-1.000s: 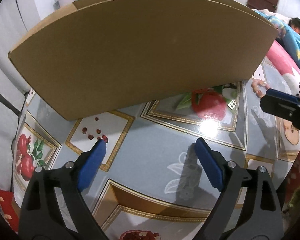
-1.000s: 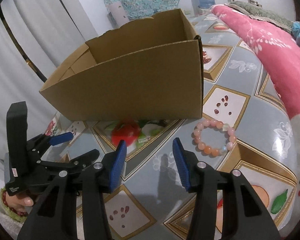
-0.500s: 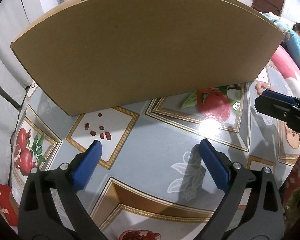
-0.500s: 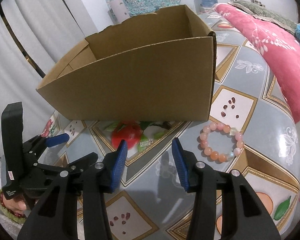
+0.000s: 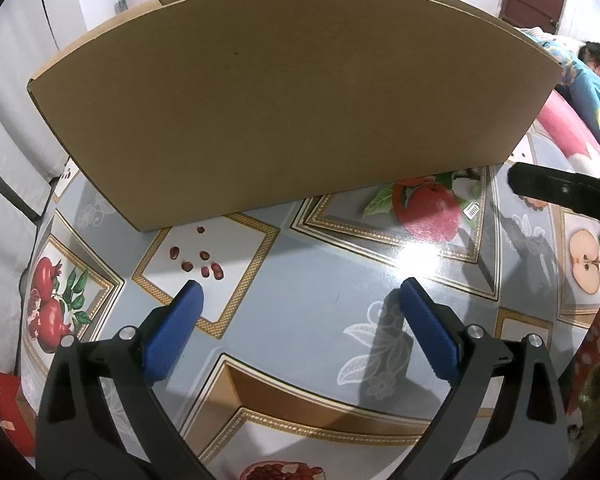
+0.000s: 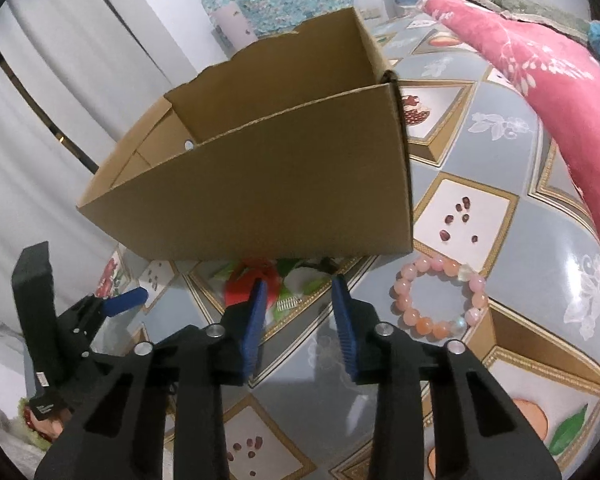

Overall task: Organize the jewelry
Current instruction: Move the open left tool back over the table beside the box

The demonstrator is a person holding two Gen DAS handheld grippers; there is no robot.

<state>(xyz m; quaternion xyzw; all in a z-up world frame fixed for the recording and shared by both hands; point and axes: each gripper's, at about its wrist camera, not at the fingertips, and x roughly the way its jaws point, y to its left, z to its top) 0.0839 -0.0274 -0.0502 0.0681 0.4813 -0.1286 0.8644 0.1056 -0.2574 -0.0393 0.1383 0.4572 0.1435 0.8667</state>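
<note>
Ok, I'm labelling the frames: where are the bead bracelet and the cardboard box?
bead bracelet [image 6: 440,295]: right wrist view, on a pink bead at its near left side.
cardboard box [image 6: 284,196]: right wrist view, on its near outer wall.

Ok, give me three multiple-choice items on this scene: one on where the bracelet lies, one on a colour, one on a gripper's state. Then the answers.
1. Where does the bead bracelet lie?
A. Inside the cardboard box
B. On the tablecloth beside the box's right corner
C. Between the right gripper's pads

2. What colour are the pads on the gripper fingers?
A. Blue
B. Yellow
C. White

3. What is between the left gripper jaws?
A. The bracelet
B. The box wall
C. Nothing

Answers:
1 B: the right wrist view shows it flat on the tablecloth, outside the cardboard box.
2 A: both views show blue pads.
3 C: the jaws stand wide over bare cloth.
</note>
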